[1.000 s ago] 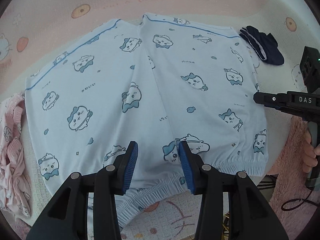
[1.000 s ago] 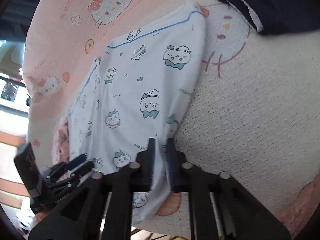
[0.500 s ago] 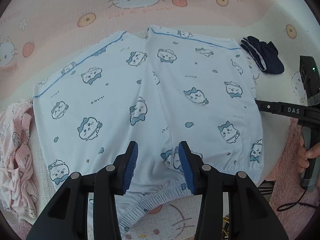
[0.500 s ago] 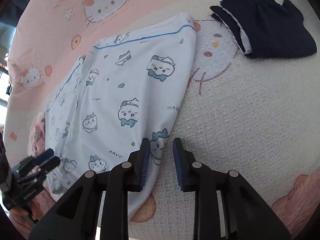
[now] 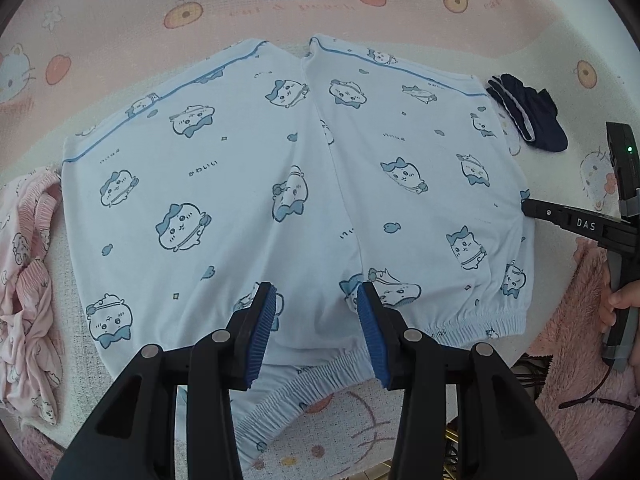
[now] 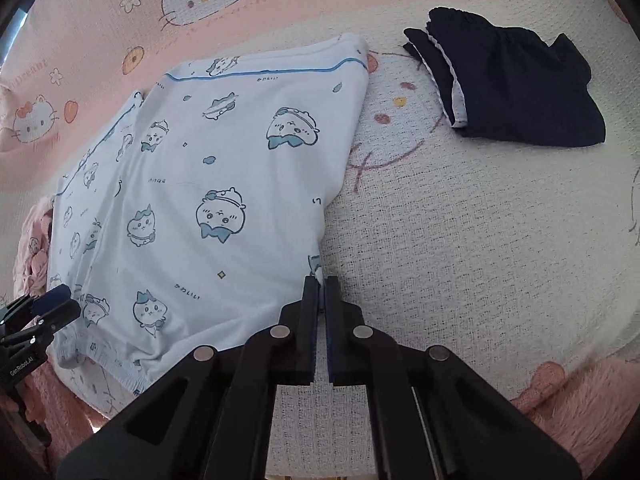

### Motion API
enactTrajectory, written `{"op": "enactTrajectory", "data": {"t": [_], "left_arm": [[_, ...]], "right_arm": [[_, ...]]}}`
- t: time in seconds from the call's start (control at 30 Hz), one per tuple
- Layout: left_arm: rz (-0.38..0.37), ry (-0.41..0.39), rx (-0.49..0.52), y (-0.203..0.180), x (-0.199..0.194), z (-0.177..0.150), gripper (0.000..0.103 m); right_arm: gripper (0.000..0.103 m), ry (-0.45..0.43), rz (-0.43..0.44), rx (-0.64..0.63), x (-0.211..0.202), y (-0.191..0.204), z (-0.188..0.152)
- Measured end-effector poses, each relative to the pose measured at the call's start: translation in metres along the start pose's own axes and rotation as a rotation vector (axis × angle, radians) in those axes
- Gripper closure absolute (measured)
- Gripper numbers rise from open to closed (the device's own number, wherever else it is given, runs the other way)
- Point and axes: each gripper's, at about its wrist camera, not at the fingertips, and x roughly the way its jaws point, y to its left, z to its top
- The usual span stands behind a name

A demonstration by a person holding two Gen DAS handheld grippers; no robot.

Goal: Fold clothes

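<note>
Left gripper jaws spread; right gripper pinches soft printed shorts edge.

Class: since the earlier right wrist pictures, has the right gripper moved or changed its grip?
Yes. The right gripper, open half a second ago, has shut on the blue shorts side edge.
</note>
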Motion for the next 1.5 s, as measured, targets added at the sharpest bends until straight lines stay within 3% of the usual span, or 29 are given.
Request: {"op": "enactTrajectory", "data": {"t": [0.17,0.27,0.37,0.47,0.63,0.8,1.03,1.27,1.33,1.37,1.43,1.5], "left_arm": [[-0.068,0.007,0.027,-0.015,0.005,-0.003,0.059],[-0.066,0.019,0.069,-0.032,0.011,-0.002,0.059],[-0.061,0.031,0.113,-0.05,0.018,-0.001,0.059],[-0.043,0.038,0.162,-0.067,0.022,0.0,0.059],[0.122,0.022,0.227,-0.069,0.003,-0.001,0.059],[0.027,-0.003,0.159,-0.063,-0.005,0.01,0.059],[0.006,0.028,0.189,-0.079,0.004,0.007,0.059],[-0.044,0.029,0.096,-0.059,0.012,0.02,0.059],[-0.064,0.01,0.083,-0.057,0.01,0.024,0.059],[-0.065,-0.002,0.089,-0.059,0.009,0.026,0.059],[-0.068,-0.012,0.105,-0.061,0.011,0.031,0.059],[-0.082,0.006,0.116,-0.064,0.018,0.032,0.059]], "right_arm": [[0.087,-0.101,0.033,0.115,-0.024,-0.02,0.002],[0.079,-0.143,0.11,0.178,-0.028,-0.035,0.006],[0.079,-0.047,0.16,0.169,-0.005,-0.025,0.008],[0.08,-0.031,0.08,0.084,0.002,-0.01,0.007],[0.076,-0.037,-0.032,0.138,-0.013,-0.025,0.012],[0.068,-0.074,0.051,0.04,-0.019,-0.019,0.05],[0.067,-0.031,0.096,0.122,0.024,-0.046,0.097],[0.067,-0.063,0.131,0.094,0.044,-0.044,0.128],[0.084,-0.082,0.109,0.066,0.045,-0.043,0.131],[0.099,-0.083,0.072,0.051,0.044,-0.044,0.131],[0.099,-0.108,0.021,0.037,0.04,-0.05,0.134],[0.099,-0.148,-0.094,-0.004,0.036,-0.054,0.141]]}}
